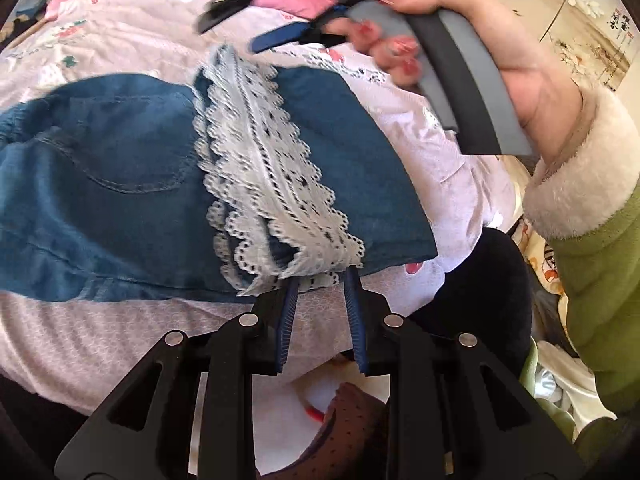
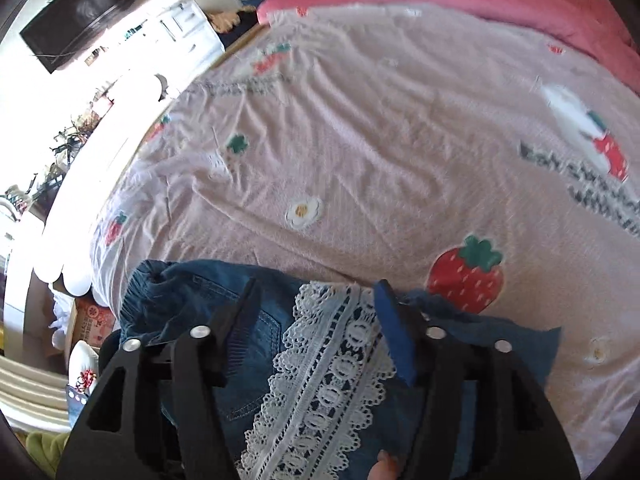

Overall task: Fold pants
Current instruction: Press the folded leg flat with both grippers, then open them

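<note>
Folding looks about half done. The pants (image 1: 120, 184) lie on the bed (image 2: 360, 140), right in front of the left tool (image 1: 320, 280), with the lacy leg ends (image 1: 272, 176) already laid back over the seat. The left tool is nearly closed, pinching the near lace edge. The right tool (image 2: 316, 320) hangs over the lace with its fingers wide apart, holding nothing. One more fold still seems needed to make a small neat bundle.

A bed (image 2: 380, 128) is covered with a pale strawberry-print sheet (image 2: 400, 200). A dark television (image 2: 84, 12) is mounted on the wall above white furniture (image 2: 188, 28).
</note>
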{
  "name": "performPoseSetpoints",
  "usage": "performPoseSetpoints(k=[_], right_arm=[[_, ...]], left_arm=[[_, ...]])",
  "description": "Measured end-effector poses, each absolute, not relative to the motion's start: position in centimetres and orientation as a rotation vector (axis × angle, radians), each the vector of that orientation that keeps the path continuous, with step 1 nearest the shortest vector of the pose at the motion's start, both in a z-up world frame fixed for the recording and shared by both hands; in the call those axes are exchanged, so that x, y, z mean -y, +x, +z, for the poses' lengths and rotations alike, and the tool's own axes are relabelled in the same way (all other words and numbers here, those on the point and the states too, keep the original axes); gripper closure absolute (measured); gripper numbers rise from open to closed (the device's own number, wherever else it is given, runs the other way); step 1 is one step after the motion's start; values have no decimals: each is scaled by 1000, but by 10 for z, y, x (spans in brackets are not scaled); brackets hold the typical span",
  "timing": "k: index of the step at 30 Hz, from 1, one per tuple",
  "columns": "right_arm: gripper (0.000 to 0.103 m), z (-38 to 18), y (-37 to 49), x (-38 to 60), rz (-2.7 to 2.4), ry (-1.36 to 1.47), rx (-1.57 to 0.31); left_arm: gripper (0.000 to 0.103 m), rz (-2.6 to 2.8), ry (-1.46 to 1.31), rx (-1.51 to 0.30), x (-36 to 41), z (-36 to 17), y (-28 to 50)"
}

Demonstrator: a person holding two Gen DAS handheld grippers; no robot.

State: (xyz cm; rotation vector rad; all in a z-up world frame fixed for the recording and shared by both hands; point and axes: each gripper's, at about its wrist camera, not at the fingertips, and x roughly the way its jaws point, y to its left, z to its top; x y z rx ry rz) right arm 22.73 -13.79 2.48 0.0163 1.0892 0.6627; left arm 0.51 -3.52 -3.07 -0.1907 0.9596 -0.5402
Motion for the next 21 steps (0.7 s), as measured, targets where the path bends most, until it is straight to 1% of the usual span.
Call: performPoseSetpoints(k=[1,2,3,4,7,13,14,15,16,17,18,19,21], right_arm=[[42,28,225,139,656,-4,-1079],[42,29,223,140,645,-36,-1074],[42,27,220,139,638,-64,-1076],[42,26,218,137,639,-78,-1081],[42,18,214,126,651,-119,-1095],[42,1,212,91,600,-296,-1106],[42,-5,212,86,587,-350,-1115],[46,-11,212,81,569,-402,-1121],[56,-15,212,79,556,-433,-1125],[70,-20,213,79,552,-462,-1134],[78,-22,213,80,556,-464,-1133],[84,-21,213,82,550,-463,-1125],[87,-12,216,95,557,-362,-1106]], left_arm=[[77,-532,-196,-950,31,-27,3],[73,-521,-195,-942,27,-24,2],[63,-503,-193,-933,24,-22,2],[58,-483,-193,-926,22,-20,3],[55,-459,-220,-936,17,-19,11],[55,-464,-261,-1021,23,-35,28],[57,-462,-249,-1023,26,-36,28],[62,-458,-243,-1024,28,-37,29],[67,-451,-239,-1029,29,-38,30],[70,-446,-236,-1031,30,-39,31],[74,-444,-228,-1032,32,-39,31],[78,-442,-218,-1029,34,-39,30],[81,-444,-198,-1016,35,-36,29]])
